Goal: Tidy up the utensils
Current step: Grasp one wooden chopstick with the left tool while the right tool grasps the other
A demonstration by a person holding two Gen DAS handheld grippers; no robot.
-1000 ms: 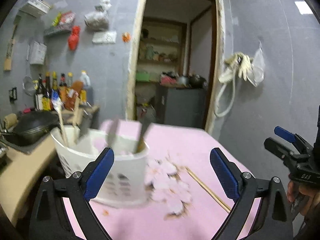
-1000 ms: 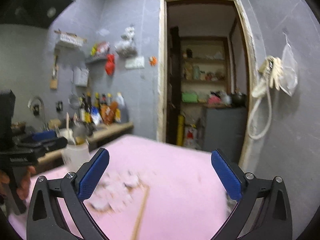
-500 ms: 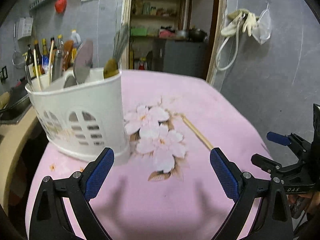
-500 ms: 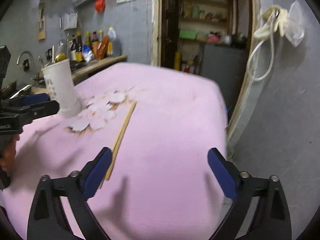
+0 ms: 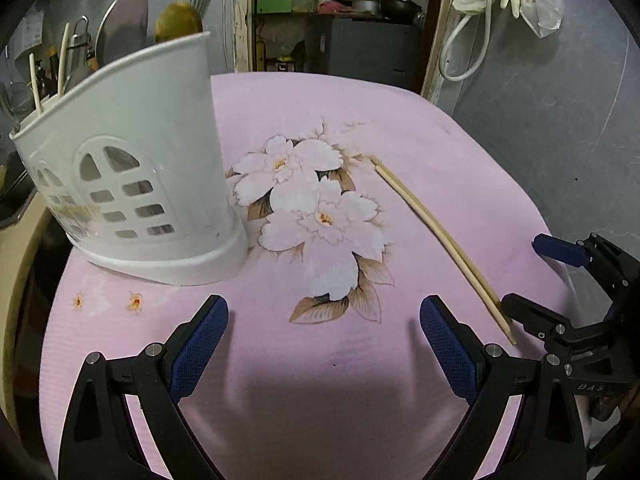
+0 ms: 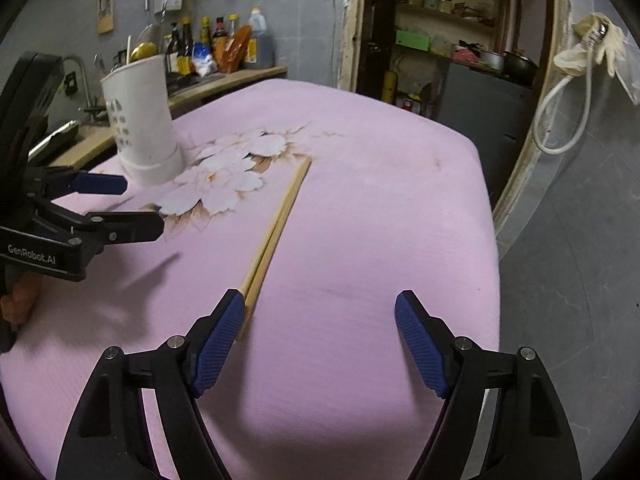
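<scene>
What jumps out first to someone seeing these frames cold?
Probably the pair of wooden chopsticks lying loose on the pink flowered tablecloth, with the right gripper open just above their near end. Next, the white utensil holder at the table's left edge, already stuffed with tools. The left gripper hangs open over bare cloth in front of it.

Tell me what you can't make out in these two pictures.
- Near tips of the chopsticks: right wrist view, hidden behind the right gripper finger.
- Lower parts of the utensils in the white holder: left wrist view, hidden by its wall.
- Bottle labels on the counter: right wrist view, too small.
</scene>
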